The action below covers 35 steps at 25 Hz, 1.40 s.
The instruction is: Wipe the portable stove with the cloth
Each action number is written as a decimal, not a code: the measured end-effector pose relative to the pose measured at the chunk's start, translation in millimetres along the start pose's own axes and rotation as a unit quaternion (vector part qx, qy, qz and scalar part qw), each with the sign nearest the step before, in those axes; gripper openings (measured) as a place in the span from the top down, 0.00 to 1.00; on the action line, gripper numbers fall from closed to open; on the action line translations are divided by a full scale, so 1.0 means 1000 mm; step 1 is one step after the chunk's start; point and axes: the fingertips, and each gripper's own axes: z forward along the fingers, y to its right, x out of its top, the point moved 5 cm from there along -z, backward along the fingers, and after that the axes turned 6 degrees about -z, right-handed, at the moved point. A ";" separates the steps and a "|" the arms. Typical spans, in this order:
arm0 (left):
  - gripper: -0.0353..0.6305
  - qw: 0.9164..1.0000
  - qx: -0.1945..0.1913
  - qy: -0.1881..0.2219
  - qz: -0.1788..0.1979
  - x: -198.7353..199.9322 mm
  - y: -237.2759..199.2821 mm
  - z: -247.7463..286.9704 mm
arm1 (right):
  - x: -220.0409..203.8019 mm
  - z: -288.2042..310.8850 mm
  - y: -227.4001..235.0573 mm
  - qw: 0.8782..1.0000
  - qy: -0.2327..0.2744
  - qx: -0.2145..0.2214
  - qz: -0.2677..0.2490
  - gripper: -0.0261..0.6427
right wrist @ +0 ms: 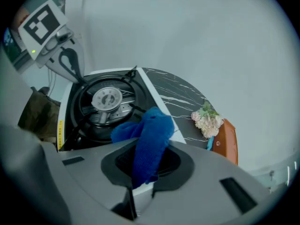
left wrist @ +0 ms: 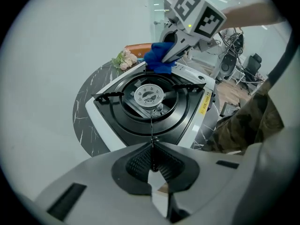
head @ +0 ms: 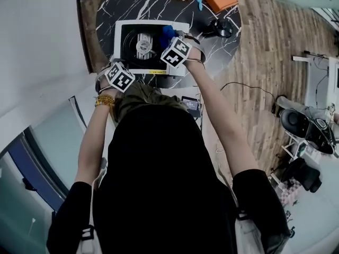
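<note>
Black marble with white veins is covering the round desk (head: 108, 7), which is standing on a wood floor (head: 275, 62). The stove (head: 118, 46), with a white frame and a black top, is sitting on the desk at the side near the person. An orange box (right wrist: 227, 142) is lying at the far edge of the desk. The left tongs (left wrist: 152, 161) are pointing steeply down at the near left part of the stove and are clenched on a thin metal prong (left wrist: 151, 125) of its grate. The right tongs (right wrist: 140, 168) are grasping the blue cloth (right wrist: 150, 135). The cloth is hanging out of the pads and is touching the far right corner of the stove top, beside the burner (right wrist: 107, 99). Pale flowers (right wrist: 206, 118) are lying just beside the box.
</note>
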 end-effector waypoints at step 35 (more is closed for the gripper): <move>0.93 0.999 -0.047 -0.007 0.007 0.009 -0.003 -0.003 | 0.002 0.021 0.060 0.982 -0.067 0.031 -0.174 0.89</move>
